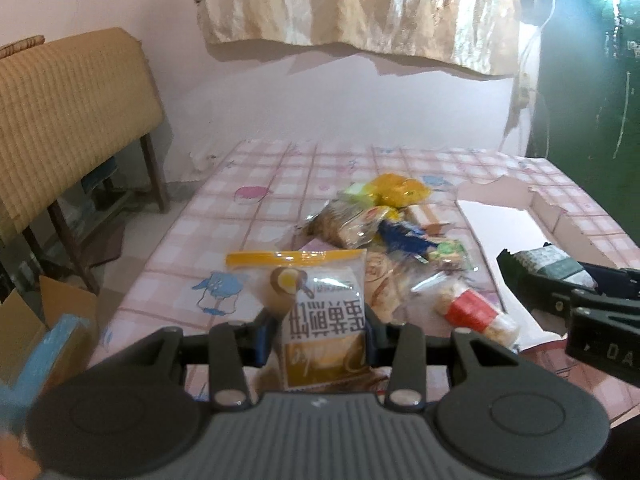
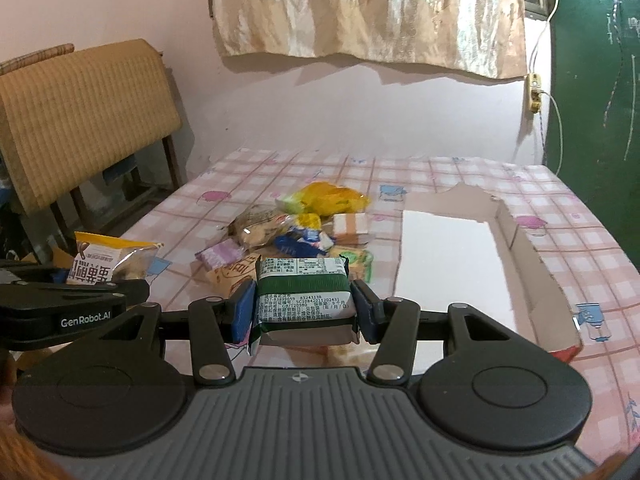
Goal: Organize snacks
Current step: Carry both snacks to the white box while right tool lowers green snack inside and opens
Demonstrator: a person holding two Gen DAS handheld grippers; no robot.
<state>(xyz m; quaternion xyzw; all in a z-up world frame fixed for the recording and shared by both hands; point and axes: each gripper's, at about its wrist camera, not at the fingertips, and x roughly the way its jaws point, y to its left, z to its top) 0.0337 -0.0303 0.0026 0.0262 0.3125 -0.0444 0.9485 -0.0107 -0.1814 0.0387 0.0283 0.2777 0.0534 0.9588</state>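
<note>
Nearest the left wrist camera, the left gripper [image 1: 322, 330] is clamped on a yellow-topped snack packet [image 1: 320, 312], its blue pads pressing both sides; large Chinese characters on the packet read upside down and a round egg-like picture sits above them. The packet hangs just before the snack pile [image 1: 384, 224], above the table [image 1: 256, 216]. In the right wrist view the left gripper's side arm carries the words "GenRobot.AI"

The right gripper [image 2: 305, 308] grips a green and white wrapped bar [image 2: 306, 292] between its blue pads, held clear of the checked tablecloth, also just in front of the pile. The wrapper's back faces up with small printed Chinese text and number strings, among them "83243118"; the rest is too fine to read surely. Both grippers tilt downward toward the table, side by side, the left one to the left of the pile.

Right of the pile lies an open cardboard box [image 2: 520, 248] with a white floor. Beyond the pile the wall carries a hanging beige cloth [image 2: 368, 12]
</note>
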